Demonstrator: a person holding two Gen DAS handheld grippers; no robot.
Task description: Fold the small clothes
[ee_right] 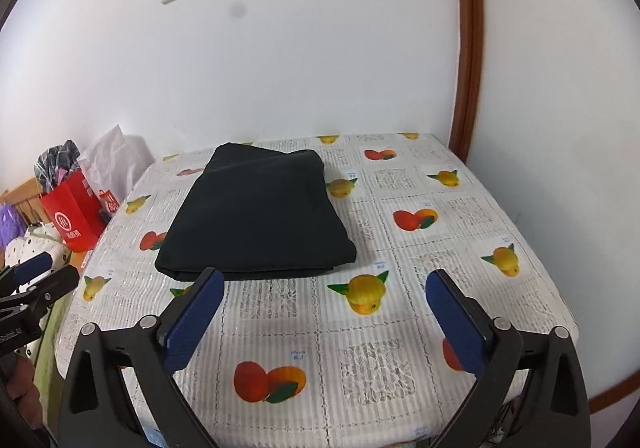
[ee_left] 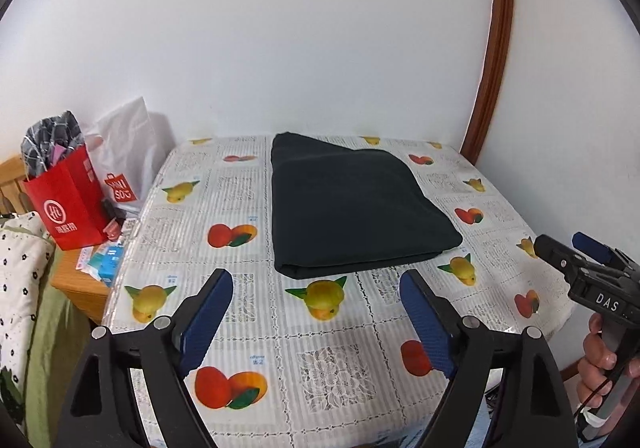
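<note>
A: Far left, beside the surface (ee_left: pixel 400 364), a red bag (ee_left: pixel 70 204) and a white bag (ee_left: pixel 124 164); neither blocks anything.

B: And the dark folded garment (ee_left: pixel 352 208)?

A: It lies mid-surface toward the wall, long axis running away from us. The left claw (ee_left: pixel 316 312), spread wide and empty, faces its near edge almost squarely.

B: The right claw (ee_right: pixel 324 312)?

A: Also wide and empty, with the cloth ahead and to its left. I'd judge the left nearer.
</note>
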